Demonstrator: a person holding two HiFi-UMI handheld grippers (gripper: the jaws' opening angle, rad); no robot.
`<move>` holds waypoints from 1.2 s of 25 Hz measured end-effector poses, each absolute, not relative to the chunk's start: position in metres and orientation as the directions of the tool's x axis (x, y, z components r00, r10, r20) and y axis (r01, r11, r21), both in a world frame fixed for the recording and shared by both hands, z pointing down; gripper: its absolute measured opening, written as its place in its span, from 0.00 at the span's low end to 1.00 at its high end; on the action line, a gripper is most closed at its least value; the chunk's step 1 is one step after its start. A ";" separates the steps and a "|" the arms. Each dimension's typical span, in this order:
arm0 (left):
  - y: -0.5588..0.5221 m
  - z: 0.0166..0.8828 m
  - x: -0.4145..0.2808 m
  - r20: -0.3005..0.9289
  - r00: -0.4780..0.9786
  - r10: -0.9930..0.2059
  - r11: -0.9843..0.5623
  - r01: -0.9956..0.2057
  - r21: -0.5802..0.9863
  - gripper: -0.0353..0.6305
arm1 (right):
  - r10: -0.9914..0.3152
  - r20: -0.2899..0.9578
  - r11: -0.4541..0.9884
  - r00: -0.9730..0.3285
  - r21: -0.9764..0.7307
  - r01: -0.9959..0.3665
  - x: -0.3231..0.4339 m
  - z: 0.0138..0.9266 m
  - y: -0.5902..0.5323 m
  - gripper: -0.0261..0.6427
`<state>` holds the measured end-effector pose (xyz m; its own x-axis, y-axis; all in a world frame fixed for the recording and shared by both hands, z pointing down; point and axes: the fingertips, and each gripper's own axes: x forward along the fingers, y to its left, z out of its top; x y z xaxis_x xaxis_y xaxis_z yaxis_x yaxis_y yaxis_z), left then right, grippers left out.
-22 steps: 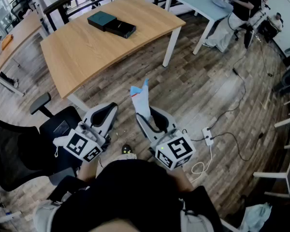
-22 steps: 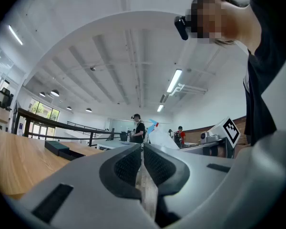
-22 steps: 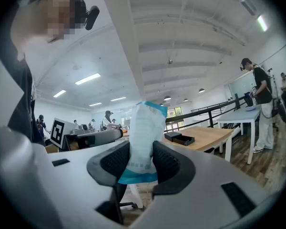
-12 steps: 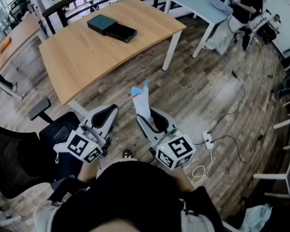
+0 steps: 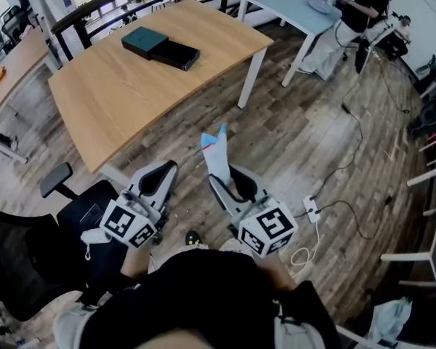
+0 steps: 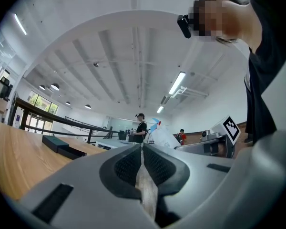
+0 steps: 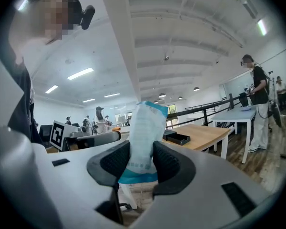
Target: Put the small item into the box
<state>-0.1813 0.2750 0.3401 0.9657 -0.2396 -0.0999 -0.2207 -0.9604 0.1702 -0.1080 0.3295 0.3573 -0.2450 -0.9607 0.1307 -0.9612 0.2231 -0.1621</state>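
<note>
A small white and blue packet [image 5: 216, 155] [image 7: 144, 140] stands upright between the jaws of my right gripper [image 5: 227, 183] [image 7: 141, 162], which is shut on it. My left gripper [image 5: 158, 181] [image 6: 142, 165] is held beside it, jaws shut with nothing between them. The dark box [image 5: 173, 54] [image 7: 179, 139] lies open on the wooden table [image 5: 123, 86], its teal lid [image 5: 145, 42] next to it, well ahead of both grippers. In the left gripper view the box [image 6: 58, 144] shows at the far left.
A black office chair [image 5: 29, 238] stands at my left. A power strip and cables [image 5: 311, 209] lie on the wood floor at the right. A pale blue table [image 5: 291, 2] with a person [image 5: 349, 13] is at the back right.
The view has shifted slightly; the table and box sit a little further left and up. Both grippers keep their places, the packet still in the right one.
</note>
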 end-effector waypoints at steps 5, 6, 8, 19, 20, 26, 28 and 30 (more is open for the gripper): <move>0.271 0.354 -0.181 -0.081 0.968 -0.236 -0.954 -0.216 0.206 0.09 | -0.962 0.154 0.196 -0.225 -0.179 -0.964 -0.102 0.365 0.325 0.27; 0.269 0.357 -0.182 -0.079 0.967 -0.241 -0.953 -0.220 0.210 0.09 | -0.961 0.159 0.198 -0.227 -0.182 -0.963 -0.102 0.367 0.324 0.27; 0.265 0.361 -0.183 -0.076 0.964 -0.255 -0.948 -0.234 0.217 0.09 | -0.959 0.162 0.204 -0.234 -0.185 -0.961 -0.101 0.370 0.319 0.27; 0.219 0.357 -0.192 -0.051 0.905 -0.423 -0.894 -0.408 0.184 0.09 | -0.920 0.112 0.351 -0.376 -0.192 -0.916 -0.080 0.362 0.244 0.28; 0.213 0.356 -0.190 -0.049 0.897 -0.440 -0.887 -0.425 0.180 0.09 | -0.915 0.105 0.367 -0.391 -0.190 -0.911 -0.077 0.360 0.237 0.27; 0.181 0.349 -0.148 -0.040 0.882 -0.470 -0.874 -0.458 0.160 0.09 | -0.889 0.097 0.417 -0.448 -0.233 -0.878 -0.045 0.361 0.201 0.27; 0.172 0.349 -0.130 -0.039 0.882 -0.469 -0.875 -0.458 0.159 0.09 | -0.886 0.091 0.424 -0.454 -0.234 -0.875 -0.031 0.360 0.192 0.28; 0.161 0.348 -0.113 -0.039 0.882 -0.469 -0.875 -0.458 0.158 0.09 | -0.885 0.087 0.428 -0.457 -0.236 -0.873 -0.015 0.359 0.183 0.28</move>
